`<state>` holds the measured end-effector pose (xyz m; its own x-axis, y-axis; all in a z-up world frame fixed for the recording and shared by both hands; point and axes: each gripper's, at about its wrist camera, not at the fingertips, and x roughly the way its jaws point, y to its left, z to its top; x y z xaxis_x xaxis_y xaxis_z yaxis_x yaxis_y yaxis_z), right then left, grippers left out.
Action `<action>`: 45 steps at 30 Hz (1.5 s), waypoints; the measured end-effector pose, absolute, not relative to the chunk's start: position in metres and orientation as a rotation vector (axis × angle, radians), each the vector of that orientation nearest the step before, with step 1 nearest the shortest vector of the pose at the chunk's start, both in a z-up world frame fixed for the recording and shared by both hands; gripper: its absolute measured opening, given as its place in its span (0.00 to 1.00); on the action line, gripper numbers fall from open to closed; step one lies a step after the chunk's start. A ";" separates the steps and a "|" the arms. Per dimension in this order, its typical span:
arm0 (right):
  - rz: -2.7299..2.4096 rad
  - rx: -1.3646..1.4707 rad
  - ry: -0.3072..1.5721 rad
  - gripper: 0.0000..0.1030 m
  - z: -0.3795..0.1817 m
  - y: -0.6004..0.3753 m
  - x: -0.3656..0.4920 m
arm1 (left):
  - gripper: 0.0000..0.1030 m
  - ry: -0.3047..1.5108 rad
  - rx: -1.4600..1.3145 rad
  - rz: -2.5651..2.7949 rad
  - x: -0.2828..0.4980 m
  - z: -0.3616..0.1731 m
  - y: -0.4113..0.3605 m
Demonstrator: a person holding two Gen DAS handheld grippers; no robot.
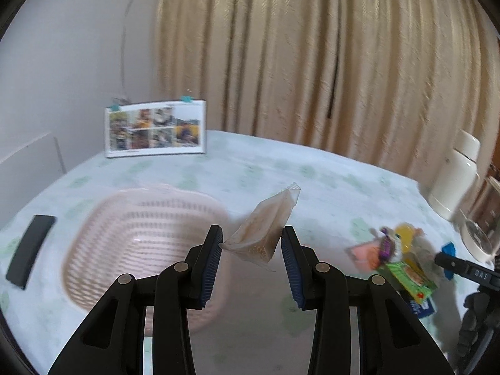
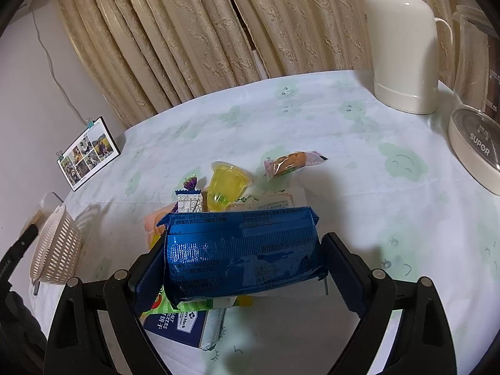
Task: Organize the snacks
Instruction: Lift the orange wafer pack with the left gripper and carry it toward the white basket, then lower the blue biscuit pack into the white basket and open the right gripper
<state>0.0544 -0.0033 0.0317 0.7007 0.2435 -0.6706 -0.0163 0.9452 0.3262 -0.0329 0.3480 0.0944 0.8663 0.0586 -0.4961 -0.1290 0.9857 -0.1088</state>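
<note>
In the left wrist view my left gripper point(image 1: 251, 237) is open. A clear packet of brown snack point(image 1: 265, 225) hangs tilted between its blue pads, one corner touching the left pad, just right of the pink slotted basket point(image 1: 134, 243). In the right wrist view my right gripper point(image 2: 245, 250) is shut on a blue foil packet point(image 2: 240, 256), gripped by its two ends above the snack pile. That pile holds a yellow jelly cup point(image 2: 226, 187), a pink-wrapped cake point(image 2: 293, 161), a green packet point(image 2: 162, 304) and a navy cracker box point(image 2: 184, 325).
A cream thermos point(image 2: 403, 47) and a glass jug point(image 2: 478, 131) stand at the table's far right. A photo frame point(image 1: 154, 129) stands at the back left, against the wall. A black bar point(image 1: 29, 250) lies left of the basket. Curtains hang behind the table.
</note>
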 end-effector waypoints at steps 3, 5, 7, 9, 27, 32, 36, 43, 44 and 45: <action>0.147 0.308 0.783 0.89 0.032 -0.003 0.054 | 0.39 0.506 -0.150 0.142 -0.037 0.096 0.364; 0.147 0.309 0.782 0.89 0.032 -0.003 0.054 | 0.39 0.506 -0.165 0.172 -0.039 0.096 0.376; 0.147 0.310 0.780 0.89 0.032 -0.001 0.052 | 0.39 0.504 -0.172 0.200 -0.040 0.094 0.383; 0.147 0.311 0.781 0.89 0.032 -0.001 0.052 | 0.39 0.503 -0.177 0.222 -0.040 0.093 0.390; 0.153 0.278 0.745 0.89 0.039 0.022 0.035 | 0.65 0.482 -0.272 0.324 -0.055 0.086 0.437; 0.197 0.244 0.717 0.89 0.049 0.052 0.030 | 0.65 0.471 -0.283 0.344 -0.061 0.086 0.452; 0.272 0.235 0.698 0.89 0.062 0.088 0.029 | 0.65 0.456 -0.283 0.361 -0.070 0.089 0.462; 0.426 0.195 0.685 0.89 0.083 0.163 0.033 | 0.67 0.433 -0.290 0.379 -0.081 0.090 0.477; 0.444 0.193 0.686 0.89 0.085 0.172 0.033 | 0.67 0.432 -0.290 0.379 -0.083 0.090 0.479; 0.467 0.186 0.686 0.89 0.087 0.186 0.034 | 0.67 0.431 -0.288 0.378 -0.084 0.089 0.480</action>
<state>0.0337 0.1856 0.0869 0.6761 0.4725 -0.5654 -0.3523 0.8812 0.3152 -0.0838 0.4803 0.0893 0.8412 0.2929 -0.4546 -0.4129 0.8907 -0.1902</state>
